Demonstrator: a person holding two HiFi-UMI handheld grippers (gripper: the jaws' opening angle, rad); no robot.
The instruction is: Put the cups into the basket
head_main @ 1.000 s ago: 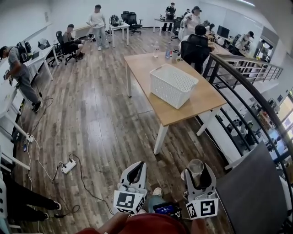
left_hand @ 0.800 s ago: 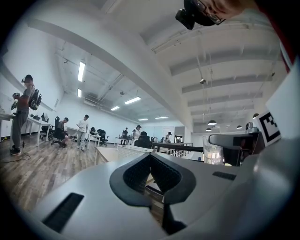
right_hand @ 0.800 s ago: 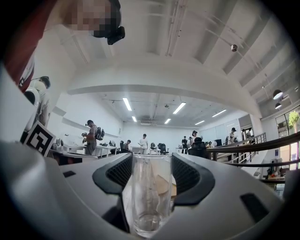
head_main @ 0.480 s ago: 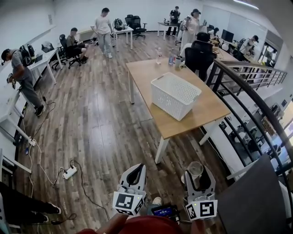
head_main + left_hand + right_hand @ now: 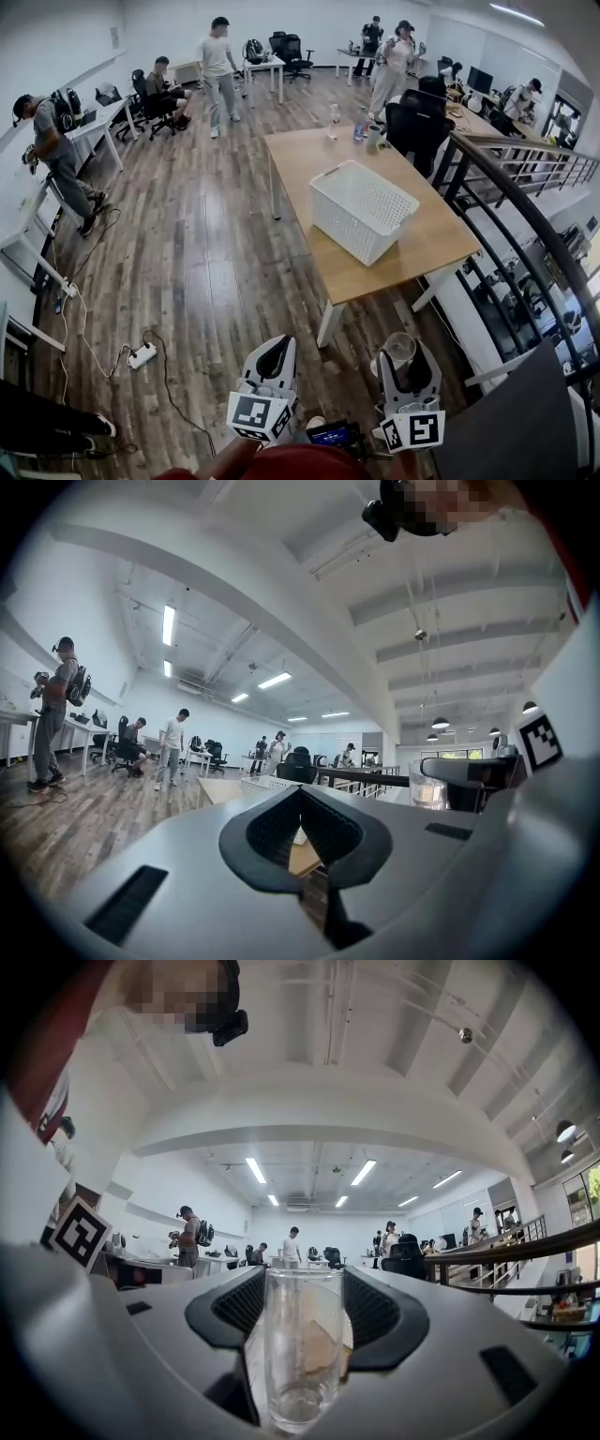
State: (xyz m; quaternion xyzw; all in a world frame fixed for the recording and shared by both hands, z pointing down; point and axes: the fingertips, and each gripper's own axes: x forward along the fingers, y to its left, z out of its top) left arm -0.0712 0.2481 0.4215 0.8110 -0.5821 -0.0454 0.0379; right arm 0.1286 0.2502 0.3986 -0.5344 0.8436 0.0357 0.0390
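A white slatted basket stands empty on a wooden table across the room. At the bottom of the head view I hold both grippers over the wood floor, well short of the table. My right gripper is shut on a clear glass cup, held upright. In the right gripper view the cup fills the gap between the two dark pads. My left gripper is shut with nothing in it. Its tips meet in the left gripper view, where the cup shows at the right.
Bottles and a mug stand at the table's far end, with a black chair beside it. A curved metal railing runs along the right. A power strip with cables lies on the floor at left. Several people are at the desks behind.
The view has crept forward, so the table and basket sit slightly nearer and further right. Both grippers keep their pose, and the cup stays in the right one.
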